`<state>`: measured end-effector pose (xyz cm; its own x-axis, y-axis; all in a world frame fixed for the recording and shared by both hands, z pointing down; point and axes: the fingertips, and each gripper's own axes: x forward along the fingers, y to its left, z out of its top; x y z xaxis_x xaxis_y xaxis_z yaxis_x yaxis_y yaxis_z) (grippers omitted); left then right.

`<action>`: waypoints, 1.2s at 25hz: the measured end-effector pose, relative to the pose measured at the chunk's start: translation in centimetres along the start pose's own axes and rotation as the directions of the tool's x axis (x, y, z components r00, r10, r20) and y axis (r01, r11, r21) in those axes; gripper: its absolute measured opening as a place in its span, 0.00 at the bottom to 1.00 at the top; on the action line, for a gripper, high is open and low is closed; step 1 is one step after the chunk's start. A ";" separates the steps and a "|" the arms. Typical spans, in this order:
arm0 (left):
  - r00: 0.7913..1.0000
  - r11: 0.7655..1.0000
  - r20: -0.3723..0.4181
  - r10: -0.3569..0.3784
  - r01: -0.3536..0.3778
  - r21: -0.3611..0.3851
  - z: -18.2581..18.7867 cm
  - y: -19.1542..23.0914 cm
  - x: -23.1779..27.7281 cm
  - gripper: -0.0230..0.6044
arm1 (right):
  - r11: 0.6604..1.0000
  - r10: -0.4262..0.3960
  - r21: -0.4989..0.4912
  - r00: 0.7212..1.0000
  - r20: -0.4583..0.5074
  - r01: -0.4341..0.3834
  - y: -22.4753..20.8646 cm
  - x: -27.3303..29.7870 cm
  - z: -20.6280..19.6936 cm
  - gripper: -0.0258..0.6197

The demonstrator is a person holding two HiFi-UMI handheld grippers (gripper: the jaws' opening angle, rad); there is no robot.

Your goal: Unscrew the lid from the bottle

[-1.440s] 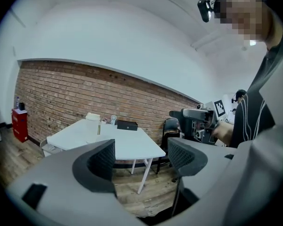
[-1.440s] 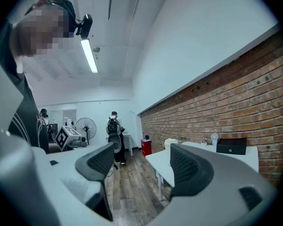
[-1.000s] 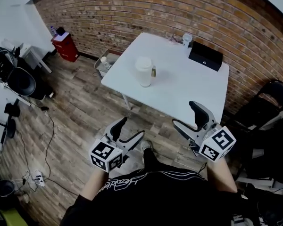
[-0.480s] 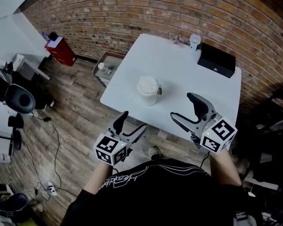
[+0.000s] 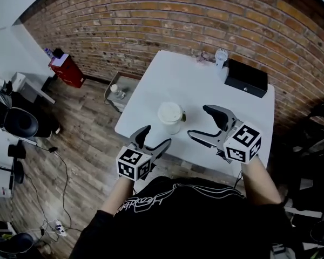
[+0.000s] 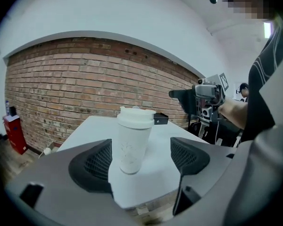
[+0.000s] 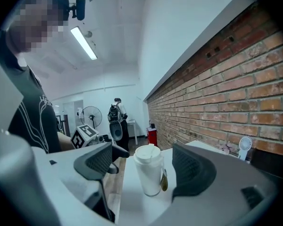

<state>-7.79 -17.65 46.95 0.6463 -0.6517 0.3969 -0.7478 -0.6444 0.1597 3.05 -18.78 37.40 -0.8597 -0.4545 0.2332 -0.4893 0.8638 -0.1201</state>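
A white bottle (image 5: 170, 118) with a white screw lid (image 5: 170, 112) stands upright near the front edge of the white table (image 5: 205, 85). A small brown tag hangs at the bottle's side. My left gripper (image 5: 155, 136) hovers at the table's near edge, short of the bottle. Its jaws have just been opening, and nothing is between them. In the left gripper view the bottle (image 6: 132, 142) shows ahead between the pads. My right gripper (image 5: 198, 122) is open to the bottle's right, not touching it. The right gripper view frames the bottle (image 7: 151, 173) and the left gripper (image 7: 87, 134) beyond.
A black box (image 5: 247, 77) and a small white fan (image 5: 221, 55) sit at the table's far side by the brick wall. A crate (image 5: 117, 90) and a red cabinet (image 5: 62, 69) stand on the wooden floor to the left. A black chair (image 5: 318, 128) stands to the right.
Both grippers have moved forward to the table's near edge, so the bottle is now close in front of them. The left jaws stand slightly wider.
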 end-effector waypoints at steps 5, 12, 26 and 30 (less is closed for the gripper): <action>0.999 0.999 -0.029 -0.037 0.038 0.023 -0.5 0.7 2.2 0.65 | 1.000 0.011 0.009 0.999 -0.032 -0.010 -0.5 2.4 -0.3 0.63; 0.997 0.996 -0.018 -0.077 0.078 0.040 -1.1 1.6 5.1 0.65 | 0.999 0.035 0.011 0.996 -0.078 -0.034 -0.9 5.1 -1.4 0.63; 0.992 0.989 0.015 -0.125 0.123 0.083 -2.0 1.9 8.0 0.61 | 0.996 0.085 0.027 0.990 -0.111 -0.082 -1.4 7.8 -2.4 0.62; 0.992 0.988 0.020 -0.126 0.124 0.090 -2.0 2.0 8.1 0.60 | 0.994 0.107 0.017 0.985 -0.136 -0.106 -1.2 8.9 -2.8 0.61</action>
<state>-4.37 -23.40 52.33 0.7383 -0.5729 0.3559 -0.6452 -0.7537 0.1252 -3.62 -23.26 42.33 -0.8792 -0.3254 0.3480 -0.3980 0.9032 -0.1609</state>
